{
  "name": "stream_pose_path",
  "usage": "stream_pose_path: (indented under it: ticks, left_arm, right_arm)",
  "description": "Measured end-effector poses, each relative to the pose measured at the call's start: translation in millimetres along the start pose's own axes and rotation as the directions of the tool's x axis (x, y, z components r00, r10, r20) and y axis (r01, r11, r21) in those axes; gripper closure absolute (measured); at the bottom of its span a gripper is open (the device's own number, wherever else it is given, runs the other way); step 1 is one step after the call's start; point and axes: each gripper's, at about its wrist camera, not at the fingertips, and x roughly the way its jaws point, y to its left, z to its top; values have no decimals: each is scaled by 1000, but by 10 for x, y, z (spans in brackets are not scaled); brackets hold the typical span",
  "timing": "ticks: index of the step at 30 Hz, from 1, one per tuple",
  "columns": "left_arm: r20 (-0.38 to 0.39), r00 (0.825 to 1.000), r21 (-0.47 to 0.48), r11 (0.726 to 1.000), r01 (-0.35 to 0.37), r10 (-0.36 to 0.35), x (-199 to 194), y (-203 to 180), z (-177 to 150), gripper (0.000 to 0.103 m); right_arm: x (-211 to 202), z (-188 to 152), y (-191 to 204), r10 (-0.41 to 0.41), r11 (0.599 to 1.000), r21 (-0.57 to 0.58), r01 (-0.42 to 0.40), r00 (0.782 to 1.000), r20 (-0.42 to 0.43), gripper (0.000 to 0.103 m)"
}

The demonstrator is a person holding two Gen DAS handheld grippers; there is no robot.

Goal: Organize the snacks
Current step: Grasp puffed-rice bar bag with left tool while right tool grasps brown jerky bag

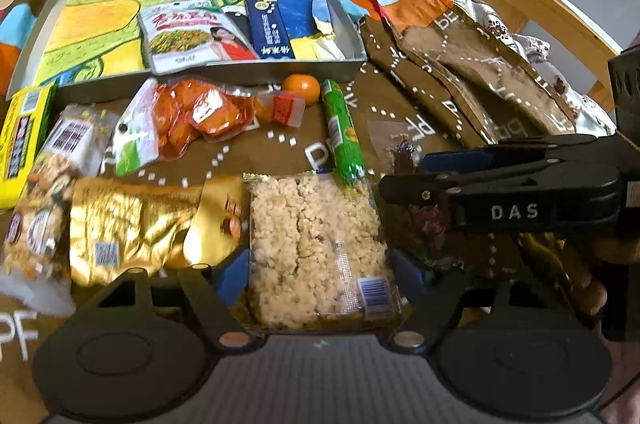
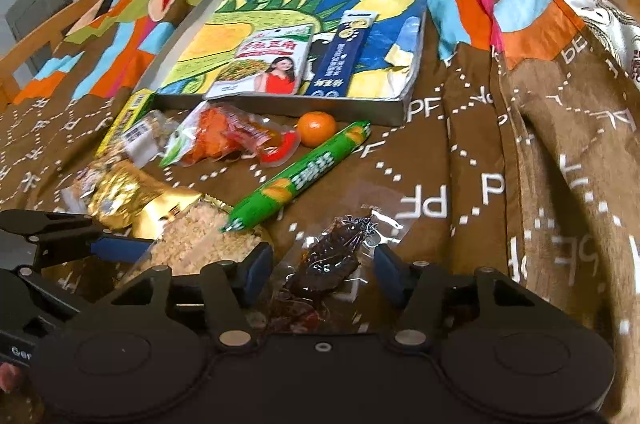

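- Left tool [image 1: 320, 270] is spread wide around the rice cake [image 1: 318, 248] on the blanket [image 1: 400, 112].
- Right tool [image 2: 320, 266] gapes around a dark snack [image 2: 334, 256].
- Tray [image 2: 280, 102] beyond holds two packets.

The yellow box [image 1: 20, 140] is cut by the picture's left edge (its print blurred past reading).
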Motion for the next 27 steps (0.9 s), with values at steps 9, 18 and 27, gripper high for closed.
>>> stream_pose_path:
  ticks: [9, 18, 27]
  left_arm:
    - [-10, 1000, -42, 999, -4, 3, -62, 40, -125, 23]
    - [-10, 999, -12, 999, -42, 42, -7, -35, -136, 23]
    - [-15, 995, -11, 995, -97, 96, -138, -111, -192, 25]
  right_arm:
    - [-42, -102, 117, -12, 998, -54, 11, 1000, -21, 30]
    - [59, -137, 174, -45, 993, -114, 41, 998, -34, 44]
    - [-28, -178, 217, -65, 987, -145, 65, 998, 0, 58]
